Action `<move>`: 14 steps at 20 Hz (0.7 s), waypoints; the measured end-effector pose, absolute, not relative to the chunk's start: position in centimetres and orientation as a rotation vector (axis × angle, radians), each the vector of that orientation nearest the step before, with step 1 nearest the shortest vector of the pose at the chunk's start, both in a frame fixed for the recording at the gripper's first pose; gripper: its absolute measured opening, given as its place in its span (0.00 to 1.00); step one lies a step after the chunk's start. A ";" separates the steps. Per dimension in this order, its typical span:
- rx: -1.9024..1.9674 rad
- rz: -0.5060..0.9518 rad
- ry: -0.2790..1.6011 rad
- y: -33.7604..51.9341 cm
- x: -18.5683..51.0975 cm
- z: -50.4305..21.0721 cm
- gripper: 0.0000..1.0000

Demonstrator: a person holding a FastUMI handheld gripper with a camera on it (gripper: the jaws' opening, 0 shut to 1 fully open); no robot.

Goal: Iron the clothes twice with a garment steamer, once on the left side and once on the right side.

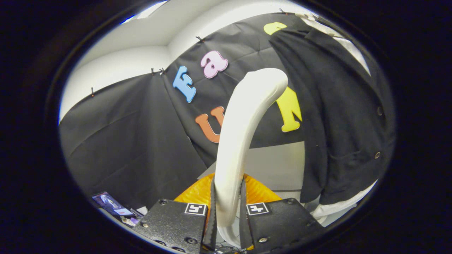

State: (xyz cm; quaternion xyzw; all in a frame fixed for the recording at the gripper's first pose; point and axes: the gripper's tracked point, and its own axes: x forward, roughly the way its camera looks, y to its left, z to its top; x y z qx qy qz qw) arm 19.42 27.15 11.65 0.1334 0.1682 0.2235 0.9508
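you have the garment steamer (243,134) in hand: your gripper (227,208) has its fingers (213,211) closed on the pale curved handle, one pressing each side of it low down, and the handle arcs up and forward from between them toward the hanging clothes. an orange part (257,192) sits just beyond the fingers, behind the handle; it looks like part of the steamer, though you cannot be sure from here. the clothes are a dark jacket (339,116) with buttons down its front, hanging beyond the fingers and off to the right of the handle, with something white (339,206) showing under its hem and at its collar. the top of the handle sits near the jacket's left edge, but you cannot tell whether any part of the steamer touches the cloth, and the steaming face itself is hidden. so the pick-up reads as done. nothing on the jacket tells you whether either pass has been made; fabric does not show that. judged from where the steamer sits, you are either about to start on the near side or between passes, so treat both the left stroke and the right stroke as possibly outstanding. some small clutter (113,206) lies low to the left of the fingers, well apart from the work.
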 end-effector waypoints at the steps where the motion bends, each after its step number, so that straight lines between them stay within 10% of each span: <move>1: 0.250 0.436 0.329 25.7 18.5 11.9 0.28; 14: 0.028 0.314 0.192 13.3 15.7 17.5 0.29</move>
